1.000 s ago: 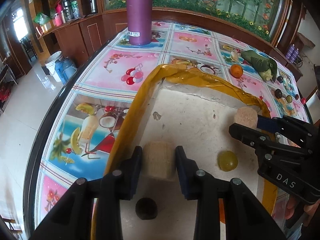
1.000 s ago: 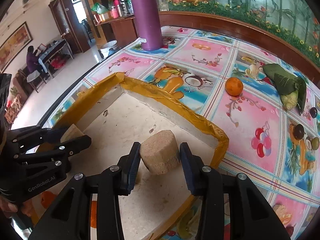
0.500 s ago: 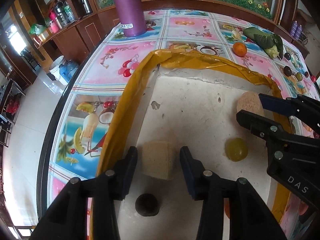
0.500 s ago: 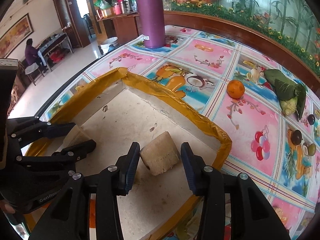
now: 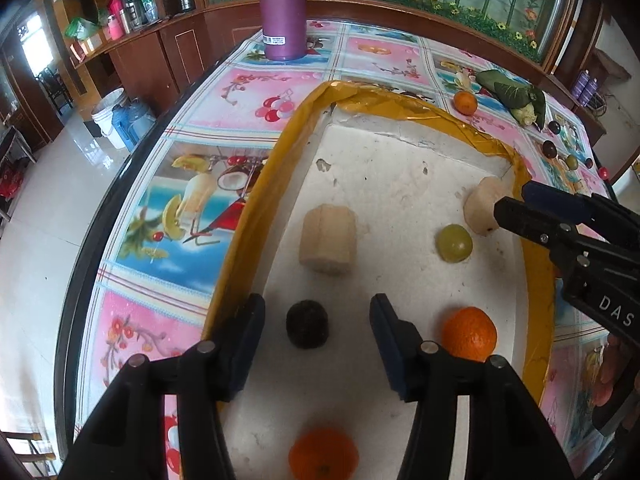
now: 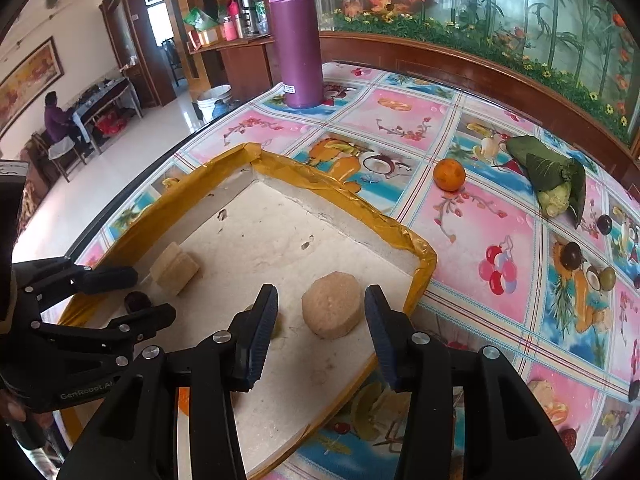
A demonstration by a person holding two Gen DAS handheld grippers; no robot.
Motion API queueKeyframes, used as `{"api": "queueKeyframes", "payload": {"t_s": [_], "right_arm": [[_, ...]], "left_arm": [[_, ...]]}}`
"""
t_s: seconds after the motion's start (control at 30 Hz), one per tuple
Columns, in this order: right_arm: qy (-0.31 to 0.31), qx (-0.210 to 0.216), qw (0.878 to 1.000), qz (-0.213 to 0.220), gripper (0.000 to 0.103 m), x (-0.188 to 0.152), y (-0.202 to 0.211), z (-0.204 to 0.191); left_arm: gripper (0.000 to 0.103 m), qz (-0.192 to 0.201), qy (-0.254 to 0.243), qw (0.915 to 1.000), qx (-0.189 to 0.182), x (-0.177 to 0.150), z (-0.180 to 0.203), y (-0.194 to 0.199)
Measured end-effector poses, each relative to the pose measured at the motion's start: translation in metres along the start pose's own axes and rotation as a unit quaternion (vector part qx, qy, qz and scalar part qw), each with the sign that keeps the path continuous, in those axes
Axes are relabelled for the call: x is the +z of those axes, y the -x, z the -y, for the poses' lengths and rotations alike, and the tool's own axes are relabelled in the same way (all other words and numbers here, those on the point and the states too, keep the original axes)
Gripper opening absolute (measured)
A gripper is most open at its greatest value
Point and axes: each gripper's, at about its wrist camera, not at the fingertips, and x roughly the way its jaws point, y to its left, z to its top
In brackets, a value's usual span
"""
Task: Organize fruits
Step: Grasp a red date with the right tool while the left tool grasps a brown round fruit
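The fruits lie in the white tray (image 5: 400, 184) with the yellow taped rim, on the table (image 5: 248, 96) with the fruit-pattern cloth. Your left gripper (image 5: 316, 332) is partly open and its jaws are opening; they hold nothing. A dark round fruit (image 5: 307, 329) lies between the blue pads without touching them, near the tray's left edge. The beige cut piece (image 5: 328, 239) rests free just beyond it. Farther right are a green grape (image 5: 453, 243) and an orange (image 5: 469, 333). Your right gripper (image 6: 320, 326), near the tray's right corner, is also opening; a second beige piece (image 6: 331, 310) sits between its pads, but they do not press it.
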Motion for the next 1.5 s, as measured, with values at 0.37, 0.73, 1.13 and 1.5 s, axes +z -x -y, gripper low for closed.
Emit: {"api": "queueKeyframes", "payload": {"t_s": [0.37, 0.73, 1.13, 1.5], "right_arm": [[-0.007, 0.019, 1.000, 0.007, 0.046, -0.044, 0.047, -0.005], [-0.022, 0.019, 1.000, -0.004, 0.050, -0.110, 0.089, 0.013], [-0.064, -0.005, 0.998, 0.007, 0.060, -0.151, 0.127, 0.062], [-0.123, -0.028, 0.992, 0.022, 0.072, -0.181, 0.157, 0.123]], "left_arm": [[0.064, 0.045, 0.043, 0.9980, 0.009, -0.037, -0.006, 0.037], [0.072, 0.111, 0.063, 0.9915, 0.023, -0.068, 0.028, 0.076], [0.086, 0.131, 0.054, 0.9899, 0.012, -0.083, 0.085, 0.093], [0.092, 0.118, -0.006, 0.9929, -0.010, -0.098, 0.150, 0.094]]}}
